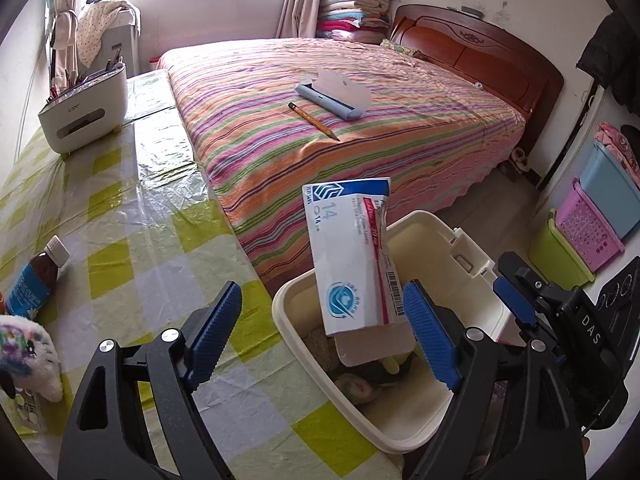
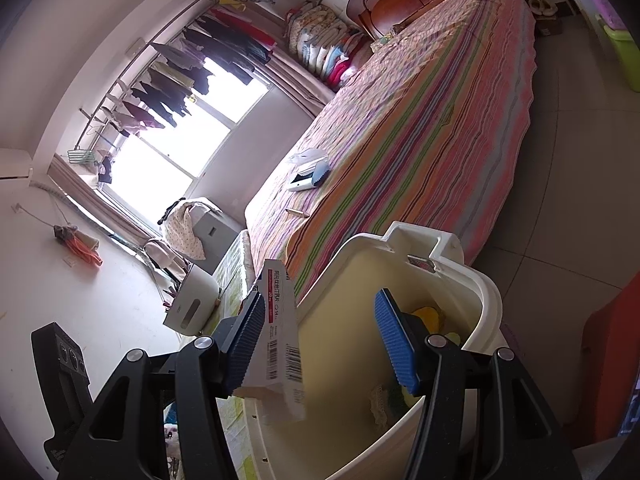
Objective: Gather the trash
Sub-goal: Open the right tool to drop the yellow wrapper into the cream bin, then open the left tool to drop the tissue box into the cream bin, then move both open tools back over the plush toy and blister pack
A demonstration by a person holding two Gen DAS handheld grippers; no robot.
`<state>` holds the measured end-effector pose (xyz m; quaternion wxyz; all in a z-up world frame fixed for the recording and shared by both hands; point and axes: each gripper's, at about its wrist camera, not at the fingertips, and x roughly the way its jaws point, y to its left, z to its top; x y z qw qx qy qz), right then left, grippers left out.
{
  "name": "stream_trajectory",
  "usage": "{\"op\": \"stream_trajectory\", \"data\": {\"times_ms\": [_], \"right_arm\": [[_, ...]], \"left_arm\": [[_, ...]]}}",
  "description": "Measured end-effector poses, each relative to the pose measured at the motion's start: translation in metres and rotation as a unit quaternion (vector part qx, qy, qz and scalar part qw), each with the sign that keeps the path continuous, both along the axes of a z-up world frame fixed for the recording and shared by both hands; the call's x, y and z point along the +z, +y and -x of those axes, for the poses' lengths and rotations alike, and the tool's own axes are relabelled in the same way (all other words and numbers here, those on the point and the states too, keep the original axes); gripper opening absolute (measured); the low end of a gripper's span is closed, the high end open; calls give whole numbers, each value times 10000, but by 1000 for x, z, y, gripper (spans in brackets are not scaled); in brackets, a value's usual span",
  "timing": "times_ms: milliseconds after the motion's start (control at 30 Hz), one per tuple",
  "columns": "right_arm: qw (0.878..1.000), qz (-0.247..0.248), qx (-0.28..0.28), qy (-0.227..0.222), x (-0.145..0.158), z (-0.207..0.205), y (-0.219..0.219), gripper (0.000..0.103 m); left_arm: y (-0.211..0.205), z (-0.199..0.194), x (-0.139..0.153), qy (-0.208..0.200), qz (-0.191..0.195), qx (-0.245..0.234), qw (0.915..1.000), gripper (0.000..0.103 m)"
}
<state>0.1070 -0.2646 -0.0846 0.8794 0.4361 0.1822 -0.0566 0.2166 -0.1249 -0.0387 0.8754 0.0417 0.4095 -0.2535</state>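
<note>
Medicine carton (image 1: pixel 354 256), white with blue top band, red stripe, barcode and a large "14", bottom flap hanging loose; upright over the mouth of the cream bin (image 1: pixel 468 248), lower end already below the rim, above soft scraps inside. Judged mid-drop: best let fall straight, clear of the rim, so as not to tip out toward the table (image 1: pixel 120 208). Left hand-held gripper (image 1: pixel 324 336) wide apart, carton between the pads without evident contact; right hand-held gripper (image 2: pixel 320 340) likewise wide, left pad just beside the carton (image 2: pixel 280 332), contact not certain.
</note>
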Motion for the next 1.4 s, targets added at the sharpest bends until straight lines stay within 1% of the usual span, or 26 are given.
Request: {"op": "stream_trajectory", "data": {"times_ms": [200, 333, 433, 533, 667, 733, 800, 833, 867, 933, 1000, 1033, 1100, 1300, 1400], "right_arm": [[9999, 47, 96, 17, 1, -4, 5, 56], [9999, 100, 112, 3, 4, -7, 10, 56], [9999, 127, 108, -5, 4, -9, 12, 56], [9998, 138, 116, -16, 5, -10, 15, 56], [9996, 216, 198, -49, 8, -13, 21, 56], [9992, 301, 257, -67, 11, -16, 26, 56], [9987, 376, 341, -73, 13, -20, 32, 56], [9984, 403, 390, -71, 14, -22, 35, 56], [9980, 442, 452, -61, 15, -25, 39, 56], [9972, 511, 548, -51, 16, -28, 46, 56], [9959, 595, 674, -19, 18, -34, 55, 56], [9953, 623, 738, -12, 19, -36, 60, 56], [9942, 674, 837, -15, 20, -39, 68, 56], [9905, 819, 1103, -30, 25, -48, 90, 56], [9874, 895, 1302, -65, 29, -51, 104, 56]], "left_arm": [[33, 17, 8, -152, -165, -29, 9997, 82], [60, 27, 14, -162, -161, 25, 9997, 82], [81, 31, 18, -91, -174, 127, 9997, 82], [107, 36, 24, -100, -109, 273, 9995, 82], [142, 45, 38, -296, -63, 497, 9983, 82], [165, 48, 44, -450, -11, 685, 9966, 82], [187, 46, 47, -499, 113, 886, 9947, 87], [198, 44, 48, -502, 206, 1014, 9934, 88], [210, 42, 48, -483, 307, 1169, 9915, 88], [230, 34, 47, -295, 548, 1450, 9875, 88], [247, 28, 45, -105, 788, 1602, 9839, 88], [254, 26, 45, -59, 839, 1688, 9821, 88], [265, 24, 43, -4, 875, 1851, 9788, 88], [282, 19, 28, 307, 811, 2050, 9749, 88], [290, 16, 25, 398, 882, 2154, 9717, 88]]}}
